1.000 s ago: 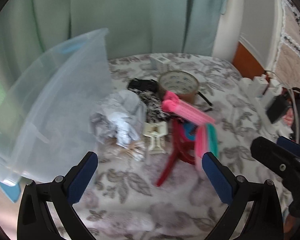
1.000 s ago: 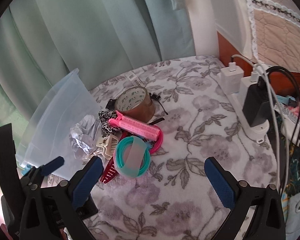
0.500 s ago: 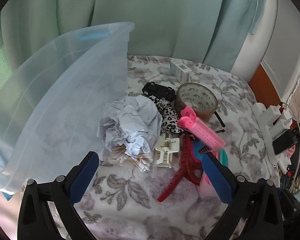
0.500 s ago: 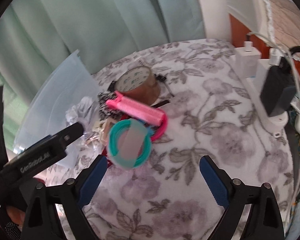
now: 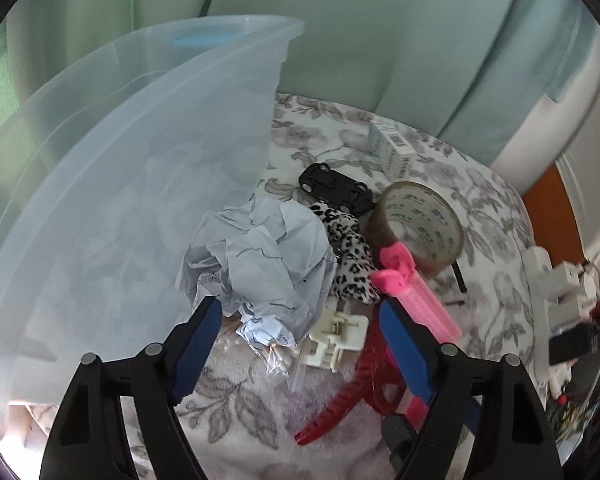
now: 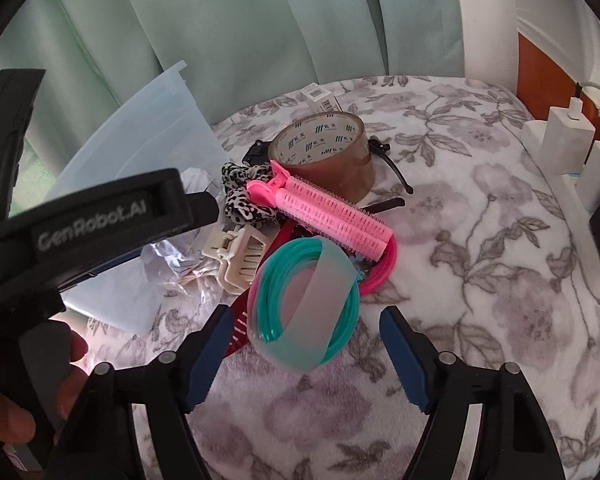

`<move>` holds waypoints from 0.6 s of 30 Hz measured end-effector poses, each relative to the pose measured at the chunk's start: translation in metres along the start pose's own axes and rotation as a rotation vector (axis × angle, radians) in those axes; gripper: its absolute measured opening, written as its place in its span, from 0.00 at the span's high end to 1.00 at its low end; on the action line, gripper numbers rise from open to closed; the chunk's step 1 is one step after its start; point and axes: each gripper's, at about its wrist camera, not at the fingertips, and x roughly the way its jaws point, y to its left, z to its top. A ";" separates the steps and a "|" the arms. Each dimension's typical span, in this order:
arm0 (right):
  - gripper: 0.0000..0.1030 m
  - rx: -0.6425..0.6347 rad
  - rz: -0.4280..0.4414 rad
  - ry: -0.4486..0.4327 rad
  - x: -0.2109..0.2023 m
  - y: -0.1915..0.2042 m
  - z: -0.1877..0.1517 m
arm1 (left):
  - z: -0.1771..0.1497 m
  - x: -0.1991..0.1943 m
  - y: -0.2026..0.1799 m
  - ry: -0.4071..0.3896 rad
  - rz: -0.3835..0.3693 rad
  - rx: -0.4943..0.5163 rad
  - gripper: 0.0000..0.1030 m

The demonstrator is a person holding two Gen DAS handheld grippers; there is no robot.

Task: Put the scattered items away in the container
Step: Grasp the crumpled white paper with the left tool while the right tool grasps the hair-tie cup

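A pile of small items lies on the floral blanket [image 6: 480, 280] beside a translucent blue container [image 5: 120, 200]. My left gripper [image 5: 300, 312] hovers low over the crumpled paper [image 5: 260, 256] and the cream hair claw [image 5: 336, 340]. Its jaws are closing, and the paper's lower edge and the claw sit between them untouched. My right gripper [image 6: 304, 320] is also closing, with the teal ring bundle [image 6: 306, 308] between its fingers but not pressed. A pink hair roller [image 6: 324, 216], a tape roll [image 6: 328, 152], a leopard scrunchie [image 5: 348, 256], a black toy car [image 5: 336, 188] and a red comb [image 5: 340, 400] lie alongside.
A small white box [image 5: 392, 148] lies behind the pile near the green curtain [image 5: 380, 40]. A white power strip with chargers and cables [image 6: 568, 148] runs along the blanket's right edge. The left gripper's body [image 6: 100, 220] and a hand [image 6: 4, 412] fill the right view's left side.
Both grippers have come closer to the pile and lower, and both pairs of jaws have narrowed. The left gripper has rolled, so the container looms larger at left.
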 end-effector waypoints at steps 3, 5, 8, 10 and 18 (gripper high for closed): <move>0.30 0.026 -0.005 0.003 0.006 -0.005 0.003 | 0.003 0.011 0.007 0.026 0.007 -0.062 0.36; 0.30 0.042 0.000 0.005 0.009 -0.007 0.005 | 0.003 0.016 0.008 0.032 0.014 -0.079 0.39; 0.31 0.046 0.005 0.005 0.012 -0.008 0.007 | 0.004 0.018 0.005 0.021 0.029 -0.073 0.44; 0.32 0.054 0.007 0.006 0.014 -0.007 0.008 | 0.004 0.019 0.003 0.014 0.037 -0.069 0.50; 0.42 0.099 0.018 0.015 0.017 -0.013 0.008 | 0.002 0.020 -0.003 -0.018 0.058 -0.043 0.58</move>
